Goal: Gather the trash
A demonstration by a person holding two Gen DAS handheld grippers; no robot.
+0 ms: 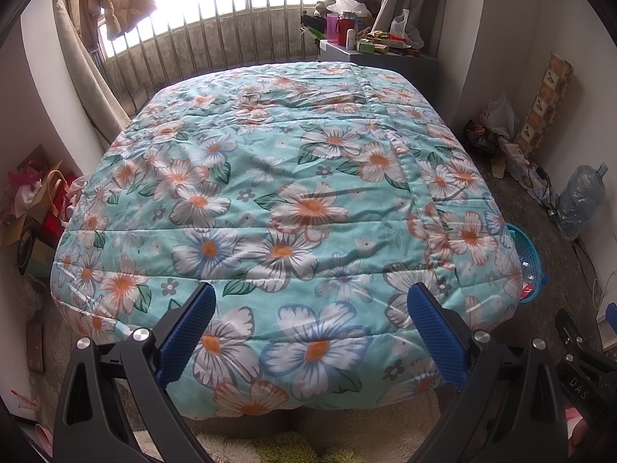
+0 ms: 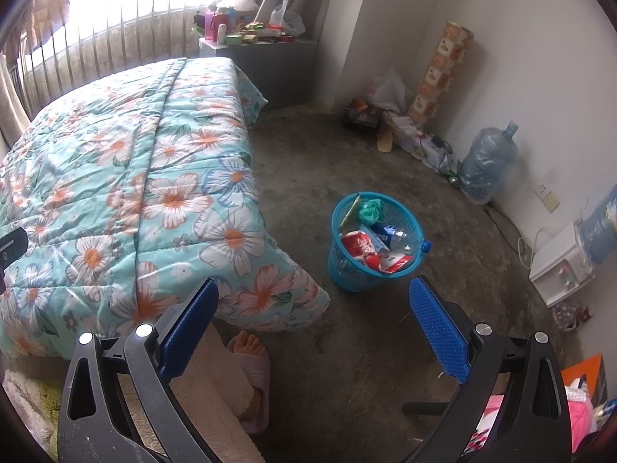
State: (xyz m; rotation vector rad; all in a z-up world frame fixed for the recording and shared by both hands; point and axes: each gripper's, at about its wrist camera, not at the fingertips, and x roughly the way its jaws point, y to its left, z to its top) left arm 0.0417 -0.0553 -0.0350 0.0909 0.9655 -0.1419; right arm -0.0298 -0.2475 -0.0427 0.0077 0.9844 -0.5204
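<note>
A blue mesh basket (image 2: 349, 270) stands on the concrete floor right of the bed. It holds a clear plastic bottle (image 2: 403, 240) with a blue cap, red and white wrappers (image 2: 360, 246) and a green crumpled bag (image 2: 369, 209). My right gripper (image 2: 312, 297) hovers open above the floor, short of the basket, with nothing between its blue pads (image 2: 437, 332). My left gripper (image 1: 310, 305) hangs open over the foot of the flowered quilt (image 1: 270, 177), holding nothing. The basket (image 1: 530, 258) peeks out at the bed's right side in the left wrist view.
A person's foot in a pink slipper (image 2: 252, 366) rests by the bed corner. A water jug (image 2: 488, 162), bags and boxes line the right wall. A cluttered grey cabinet (image 2: 266, 54) stands behind the bed. A white appliance (image 2: 561, 266) sits at the right wall.
</note>
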